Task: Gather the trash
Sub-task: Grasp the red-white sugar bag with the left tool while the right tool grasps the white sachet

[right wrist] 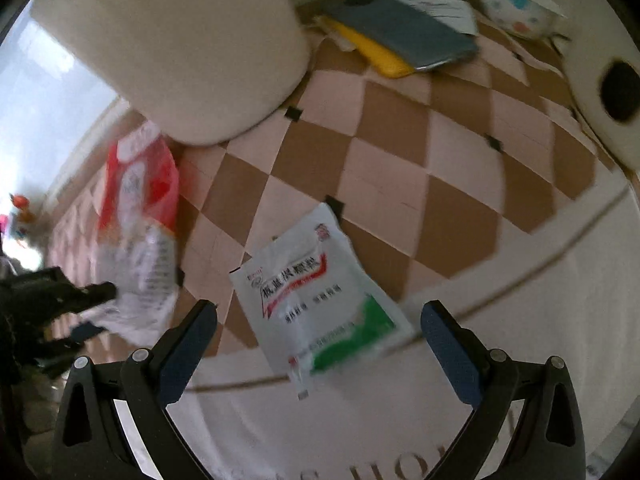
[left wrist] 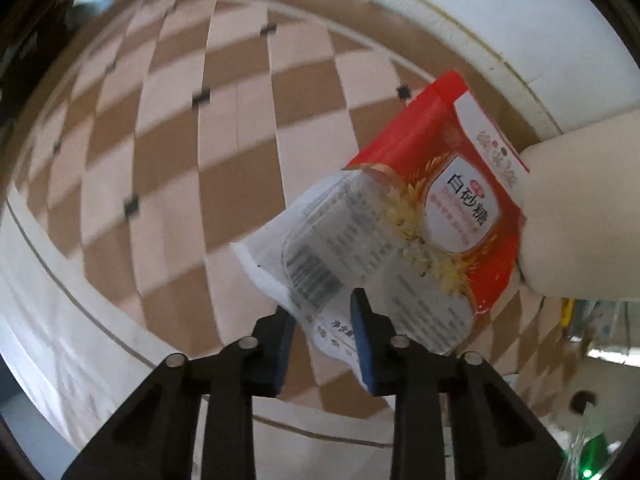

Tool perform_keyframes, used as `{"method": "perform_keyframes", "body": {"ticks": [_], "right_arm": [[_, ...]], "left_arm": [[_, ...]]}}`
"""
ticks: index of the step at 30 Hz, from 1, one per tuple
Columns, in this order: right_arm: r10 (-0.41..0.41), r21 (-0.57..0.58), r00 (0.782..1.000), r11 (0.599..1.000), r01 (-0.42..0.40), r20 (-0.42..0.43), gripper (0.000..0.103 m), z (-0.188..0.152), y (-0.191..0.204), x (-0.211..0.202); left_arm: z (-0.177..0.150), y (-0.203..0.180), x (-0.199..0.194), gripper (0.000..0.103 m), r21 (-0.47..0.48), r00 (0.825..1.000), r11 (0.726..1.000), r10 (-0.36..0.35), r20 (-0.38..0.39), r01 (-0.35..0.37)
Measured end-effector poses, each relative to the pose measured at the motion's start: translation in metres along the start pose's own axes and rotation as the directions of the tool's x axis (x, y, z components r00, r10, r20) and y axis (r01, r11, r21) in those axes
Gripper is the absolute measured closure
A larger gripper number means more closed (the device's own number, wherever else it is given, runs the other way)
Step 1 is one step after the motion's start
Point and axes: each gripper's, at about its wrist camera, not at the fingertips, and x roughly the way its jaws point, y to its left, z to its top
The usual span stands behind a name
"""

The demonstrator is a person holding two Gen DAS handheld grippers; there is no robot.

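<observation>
A red and white sugar bag (left wrist: pixel 436 216) leans against a cream cylinder (left wrist: pixel 580 208) on the checkered cloth. My left gripper (left wrist: pixel 322 310) points down at it. The bag's white lower corner is pinched between the jaws, which stand narrow. In the right wrist view the same bag (right wrist: pixel 138 208) is blurred at the left, with the left gripper (right wrist: pixel 94 292) at its bottom edge. A white sachet with red and green print (right wrist: pixel 316 300) lies flat by the cloth's pale border. My right gripper (right wrist: pixel 320 308) hovers over it, wide open, fingers on either side and apart from it.
The cream cylinder (right wrist: pixel 192 40) stands at the back left. Behind it lie a grey-blue notebook (right wrist: pixel 404 32) on a yellow item (right wrist: pixel 380 56), papers and a spotted bowl (right wrist: pixel 520 8). The brown-and-pink checkered cloth (right wrist: pixel 400 168) covers the table; clutter sits at the far left edge.
</observation>
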Motion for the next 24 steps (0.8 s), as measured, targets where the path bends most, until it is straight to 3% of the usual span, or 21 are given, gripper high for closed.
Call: {"method": "perform_keyframes", "body": {"ticks": [3,5,6,8,9,16,24], "right_arm": [[-0.123,-0.077,0.991,0.989,0.126,0.047,0.021,-0.003,0.016,0.002],[-0.168,-0.112,0.982,0.978,0.177,0.085,0.048,-0.006,0.022,0.000],[-0.168,-0.121,0.981,0.976,0.180,0.100,0.052,-0.007,0.023,-0.001],[-0.149,-0.117,0.982,0.980,0.162,0.114,0.078,-0.009,0.021,-0.004],[-0.135,-0.114,0.984,0.982,0.148,0.113,0.085,-0.009,0.020,-0.006],[-0.027,-0.090,0.991,0.995,0.039,0.131,0.090,-0.029,0.025,-0.038],[0.101,-0.145,0.982,0.986,-0.077,0.160,0.090,-0.084,0.065,-0.096]], "left_arm": [[-0.003,0.003,-0.018,0.086,0.079,0.996,0.996,0.039,0.077,-0.045],[-0.008,0.007,-0.034,0.088,0.128,0.990,0.989,0.054,0.128,-0.071],[-0.011,0.010,-0.042,0.090,0.141,0.988,0.987,0.054,0.146,-0.075],[-0.020,0.017,-0.063,0.092,0.168,0.981,0.982,0.051,0.189,-0.084],[-0.024,0.021,-0.073,0.094,0.176,0.977,0.980,0.050,0.206,-0.087],[-0.044,0.043,-0.143,0.099,0.235,0.946,0.967,0.015,0.323,-0.096],[-0.069,0.114,-0.199,0.099,0.234,0.916,0.966,0.008,0.402,-0.111]]}}
